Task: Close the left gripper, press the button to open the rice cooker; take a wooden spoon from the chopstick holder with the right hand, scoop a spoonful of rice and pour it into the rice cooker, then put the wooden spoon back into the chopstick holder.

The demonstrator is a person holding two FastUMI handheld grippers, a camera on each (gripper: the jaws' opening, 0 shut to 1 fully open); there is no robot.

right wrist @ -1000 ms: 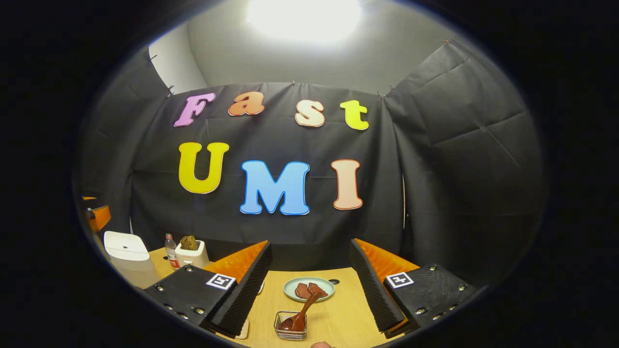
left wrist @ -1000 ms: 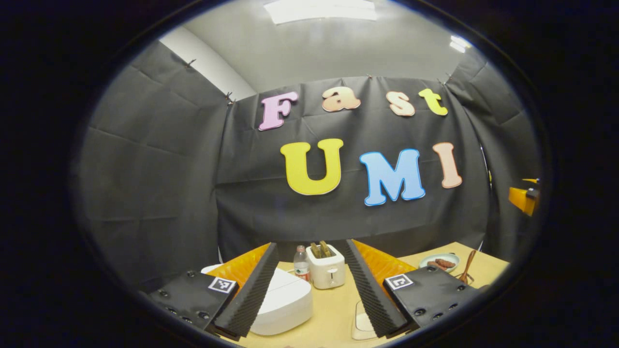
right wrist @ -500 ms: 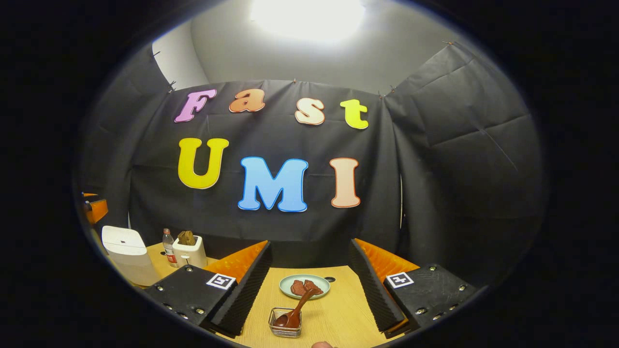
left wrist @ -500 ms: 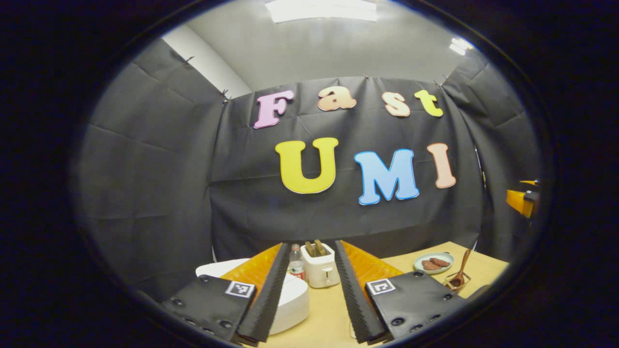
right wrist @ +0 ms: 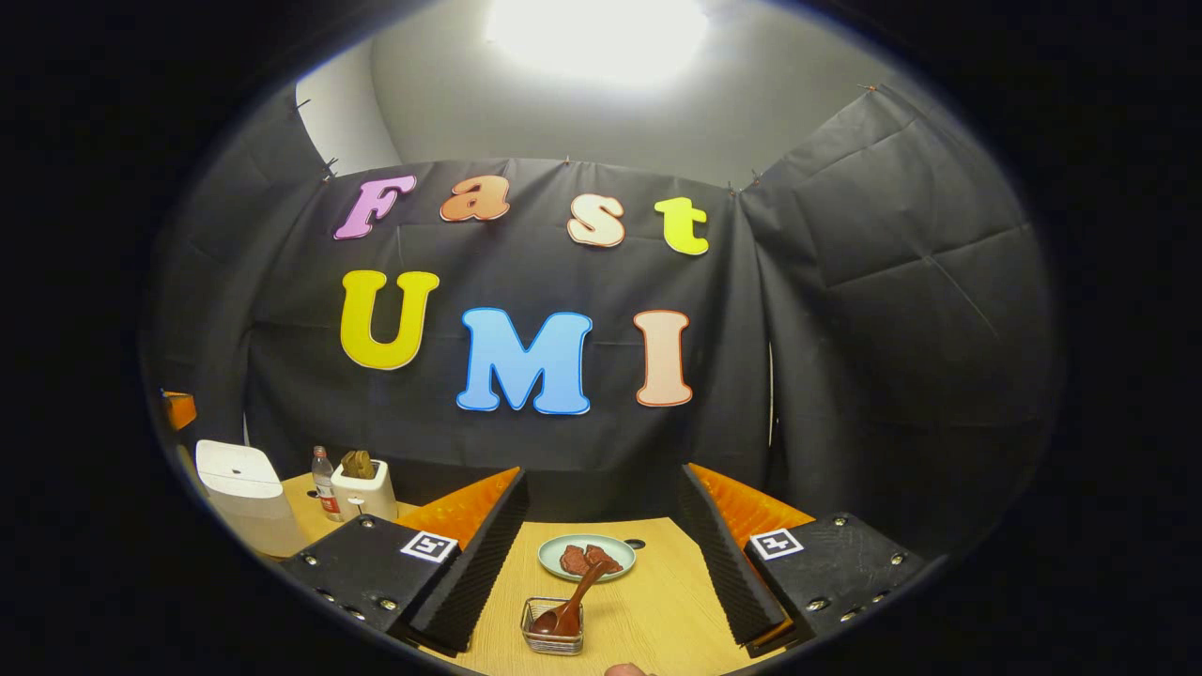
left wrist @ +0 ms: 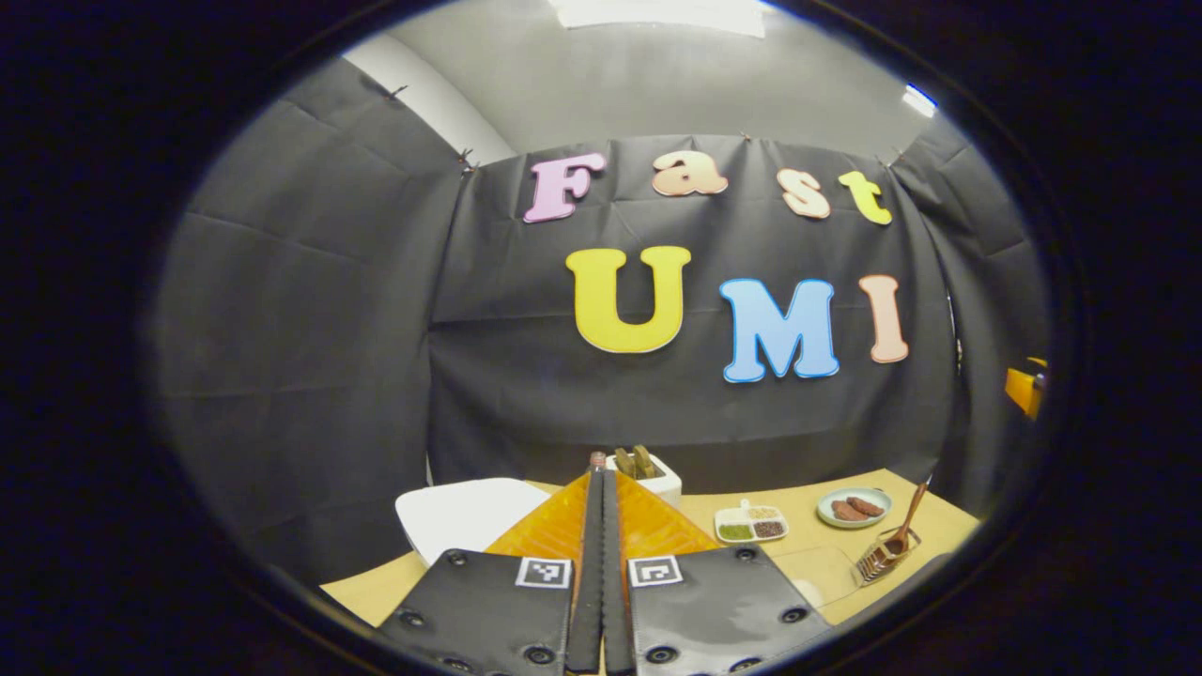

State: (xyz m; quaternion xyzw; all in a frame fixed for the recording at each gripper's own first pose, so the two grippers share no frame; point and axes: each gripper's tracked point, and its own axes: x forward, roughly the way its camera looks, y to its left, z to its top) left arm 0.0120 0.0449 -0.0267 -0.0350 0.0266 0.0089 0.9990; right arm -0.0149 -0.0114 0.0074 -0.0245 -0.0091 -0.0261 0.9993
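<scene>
In the left gripper view my left gripper (left wrist: 601,476) is shut, its fingers pressed together with nothing between them. It hangs above the table, and the closed white rice cooker (left wrist: 465,514) lies just to its left. The same rice cooker (right wrist: 239,496) stands at the far left of the right gripper view. My right gripper (right wrist: 601,488) is open and empty above the table. Below it, a wire chopstick holder (right wrist: 551,635) holds a wooden spoon (right wrist: 571,606) leaning to the right. The chopstick holder (left wrist: 883,558) with the spoon (left wrist: 905,522) sits at the right in the left gripper view.
A white toaster (left wrist: 650,475) and a bottle (right wrist: 325,483) stand at the back by the cooker. A divided white dish of grains (left wrist: 751,524) and a plate with brown food (right wrist: 587,556) rest on the wooden table (right wrist: 657,610). Black cloth walls close the booth.
My left gripper's fingers have gone from wide apart to fully shut, and its view has swung a little to the left. The right gripper has barely moved.
</scene>
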